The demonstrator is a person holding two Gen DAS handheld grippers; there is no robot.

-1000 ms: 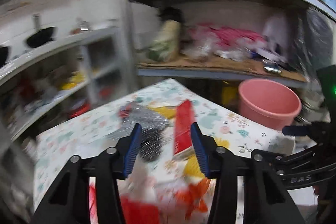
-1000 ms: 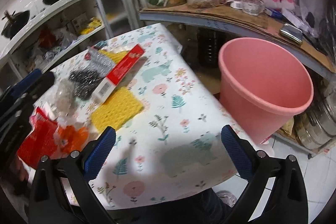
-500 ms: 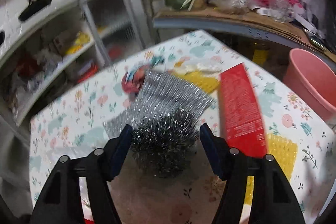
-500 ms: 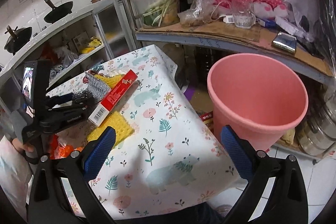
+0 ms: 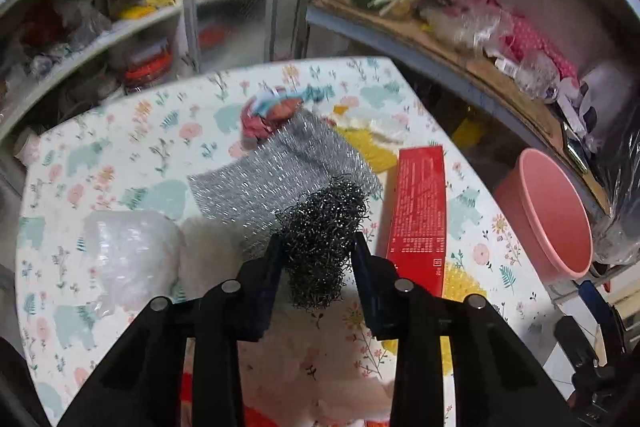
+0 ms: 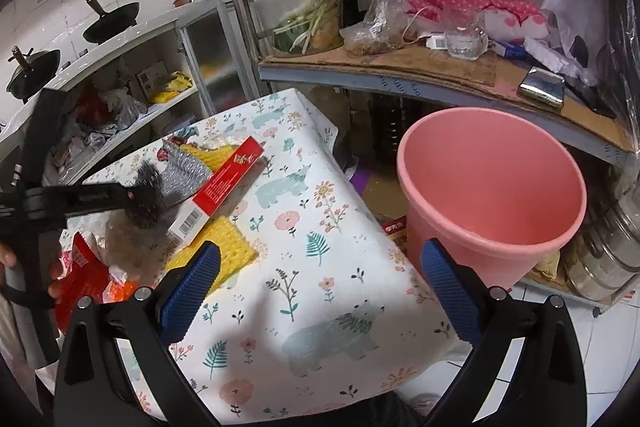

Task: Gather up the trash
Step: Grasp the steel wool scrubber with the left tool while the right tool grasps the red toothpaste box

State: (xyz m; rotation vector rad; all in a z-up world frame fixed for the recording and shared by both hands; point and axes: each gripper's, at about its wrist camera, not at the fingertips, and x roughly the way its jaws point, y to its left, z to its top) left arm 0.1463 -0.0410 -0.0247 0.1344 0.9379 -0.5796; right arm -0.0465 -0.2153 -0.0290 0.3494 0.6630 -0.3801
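Note:
My left gripper [image 5: 317, 247] is shut on a dark steel wool ball [image 5: 322, 227], held just above the table; it also shows in the right wrist view [image 6: 145, 201]. Beside it lie a silver scouring cloth [image 5: 280, 171], a red carton [image 5: 420, 203], a yellow sponge cloth [image 6: 218, 255] and red and orange wrappers [image 6: 86, 279]. The pink bucket [image 6: 492, 195] stands on the floor off the table's right edge. My right gripper [image 6: 320, 287] is open and empty above the table's near corner.
The floral tablecloth [image 6: 320, 227] covers the table. A clear plastic bag [image 5: 128, 255] lies at the left. Cluttered shelves [image 6: 440, 75] stand behind the table and bucket. A steel pot [image 6: 608, 259] sits right of the bucket.
My left gripper moved down onto the steel wool ball and closed on it. The right gripper rose and drew back slightly, staying open.

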